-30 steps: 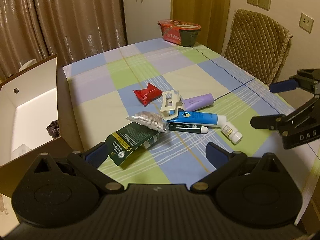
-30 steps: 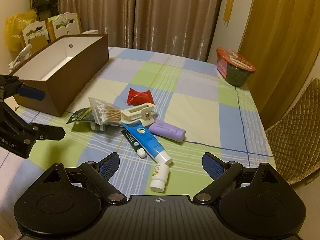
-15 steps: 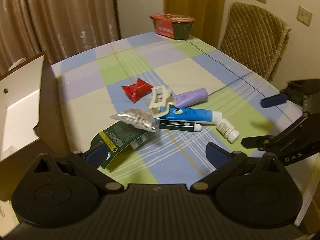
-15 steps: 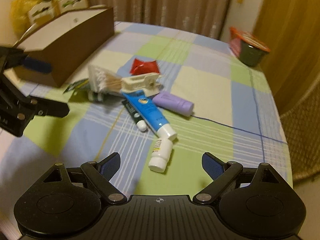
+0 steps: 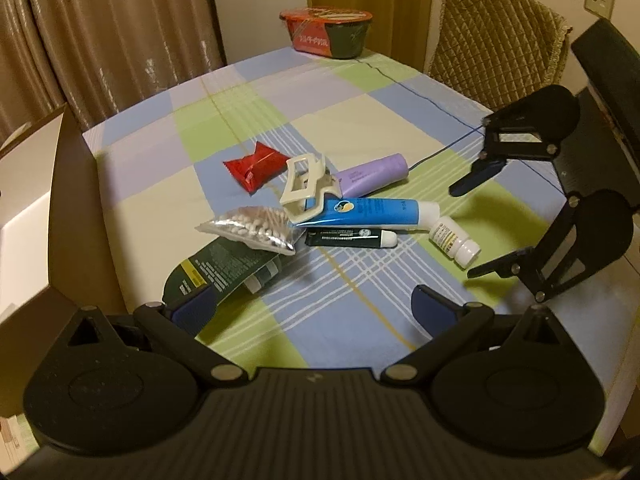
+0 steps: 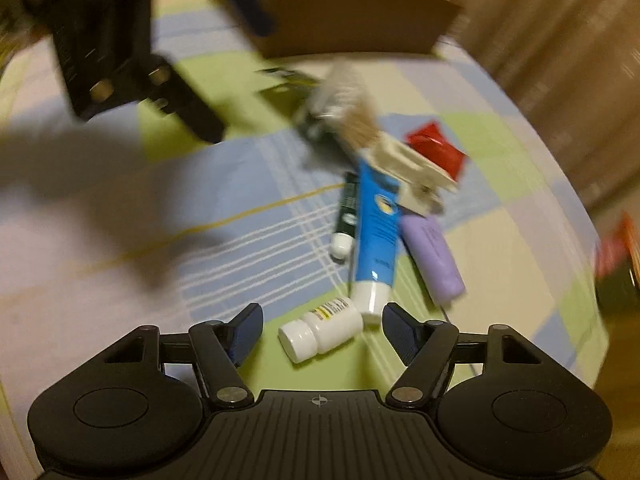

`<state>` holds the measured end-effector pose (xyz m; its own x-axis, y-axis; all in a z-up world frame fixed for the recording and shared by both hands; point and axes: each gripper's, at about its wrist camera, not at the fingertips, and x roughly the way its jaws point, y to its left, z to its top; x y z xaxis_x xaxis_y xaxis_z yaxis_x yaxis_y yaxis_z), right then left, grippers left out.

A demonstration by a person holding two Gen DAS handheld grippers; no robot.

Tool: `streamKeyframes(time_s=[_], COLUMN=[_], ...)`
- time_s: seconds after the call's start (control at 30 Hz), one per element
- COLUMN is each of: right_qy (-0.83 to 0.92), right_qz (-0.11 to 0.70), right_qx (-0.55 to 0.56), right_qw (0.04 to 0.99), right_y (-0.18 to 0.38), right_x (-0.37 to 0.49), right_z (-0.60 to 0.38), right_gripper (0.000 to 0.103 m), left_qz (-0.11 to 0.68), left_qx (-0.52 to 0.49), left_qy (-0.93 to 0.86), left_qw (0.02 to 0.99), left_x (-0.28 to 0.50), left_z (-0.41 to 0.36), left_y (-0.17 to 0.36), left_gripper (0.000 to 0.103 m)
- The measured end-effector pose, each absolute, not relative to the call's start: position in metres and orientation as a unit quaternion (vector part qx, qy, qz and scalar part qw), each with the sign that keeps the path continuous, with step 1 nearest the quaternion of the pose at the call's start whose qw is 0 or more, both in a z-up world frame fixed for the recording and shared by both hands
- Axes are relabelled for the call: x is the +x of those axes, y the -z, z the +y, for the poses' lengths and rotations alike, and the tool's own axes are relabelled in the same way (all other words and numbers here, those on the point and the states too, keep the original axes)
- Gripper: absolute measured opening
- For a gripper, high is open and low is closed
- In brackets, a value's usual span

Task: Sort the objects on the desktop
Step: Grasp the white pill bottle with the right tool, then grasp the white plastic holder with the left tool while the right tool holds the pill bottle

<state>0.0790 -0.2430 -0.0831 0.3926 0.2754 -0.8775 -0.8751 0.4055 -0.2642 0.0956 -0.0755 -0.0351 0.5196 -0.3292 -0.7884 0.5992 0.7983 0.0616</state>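
A pile lies mid-table: a small white pill bottle, a blue tube, a thin dark tube, a purple tube, a cream hair clip, a bag of cotton swabs, a dark green pouch and a red packet. My right gripper is open, its jaws either side of the pill bottle, not touching it; it also shows in the left wrist view. My left gripper is open and empty, near the pouch.
A brown open box with a white inside stands at the table's left edge. A red instant-noodle bowl sits at the far end. A quilted chair stands at the far right. The right wrist view is motion-blurred.
My right gripper has swung in and down to the pill bottle, which now lies between its open jaws. My left gripper has moved slightly closer to the pile.
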Motion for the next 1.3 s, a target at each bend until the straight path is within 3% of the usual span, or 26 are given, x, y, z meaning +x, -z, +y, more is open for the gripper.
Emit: streamKeyframes(time_s=[0.27,0.37,0.53,0.63,1.3], right_qy=[-0.464,-0.474,-0.485,-0.486,-0.436], right_qz=[0.372,0.365,0.360,0.370,0.429], right_qx=[-0.462,-0.467,-0.482,-0.483,-0.368], right_qw=[0.658,0.652,0.635,0.627,0.701], right_y=[0.098,0.098,0.101,0.102,0.092], right_x=[0.088,0.092,0.090,0.092,0.087], right_z=[-0.245,-0.249,-0.254,-0.254,-0.275], right_gripper=[0.067,0.059,0.058,0.051,0.046], left_qz=[0.419,0.423,0.425,0.425,0.394], left_qx=[0.149,0.147,0.149,0.150,0.220], left_qy=[0.254,0.249,0.250,0.252,0.307], left_qw=[0.859,0.859,0.857,0.857,0.838], left_x=[0.097,0.098,0.098,0.099,0.110], left_z=[-0.078,-0.080,-0.086,-0.089,-0.130], left_y=[0.039,0.042,0.043,0.043,0.049], left_gripper=[0.102,0.102,0.102,0.102,0.102])
